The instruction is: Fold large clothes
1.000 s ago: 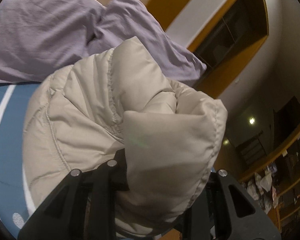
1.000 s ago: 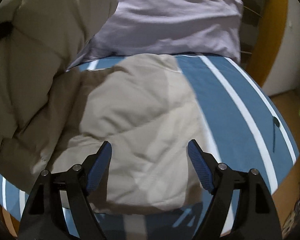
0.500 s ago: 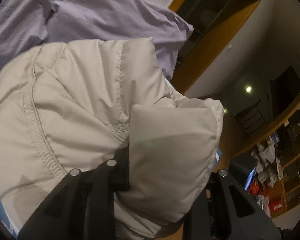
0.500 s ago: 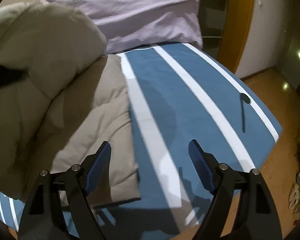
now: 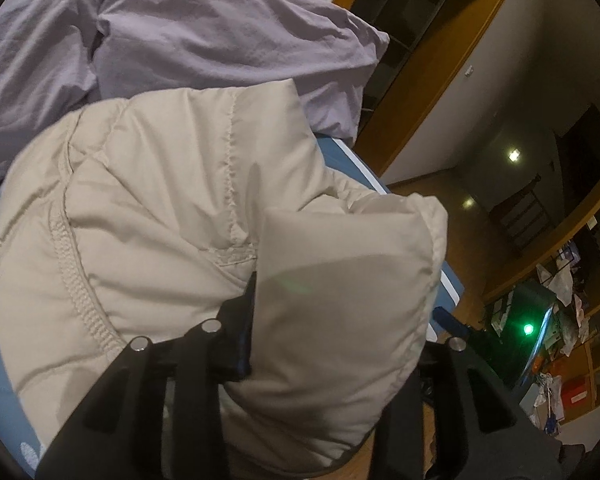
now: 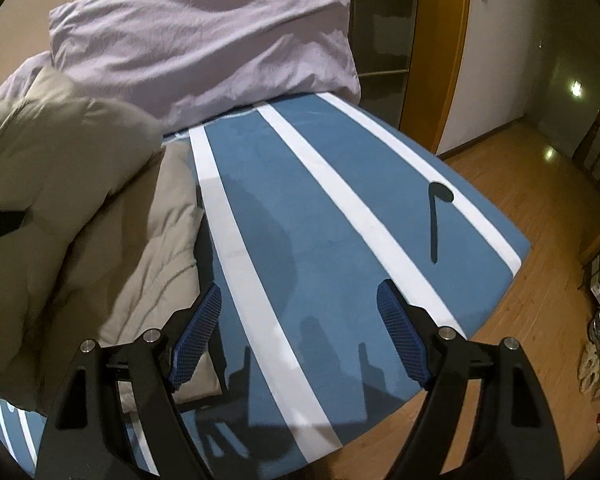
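A puffy beige jacket (image 5: 172, 216) lies bunched on the blue bed cover with white stripes (image 6: 320, 208). My left gripper (image 5: 340, 332) has a thick fold of the jacket between its fingers. Its jaws are opening, and the padding still fills the gap and presses on the left pad (image 5: 242, 336). The right finger is mostly hidden behind the fabric. In the right wrist view the jacket (image 6: 60, 184) sits at the left. My right gripper (image 6: 298, 300) stands open over the bare cover, just right of the jacket's edge, with nothing between its blue pads.
A crumpled lilac duvet (image 6: 204, 48) is piled at the head of the bed. A thin black object (image 6: 436, 216) lies near the bed's right edge. Wooden floor (image 6: 540, 320), a wooden door frame (image 6: 432, 60) and cluttered shelves (image 5: 560, 340) lie beyond the bed.
The left gripper carried the jacket fold across and down, and its fingers now stand slightly wider. The right gripper swung right, from over the jacket to over the bare striped cover.
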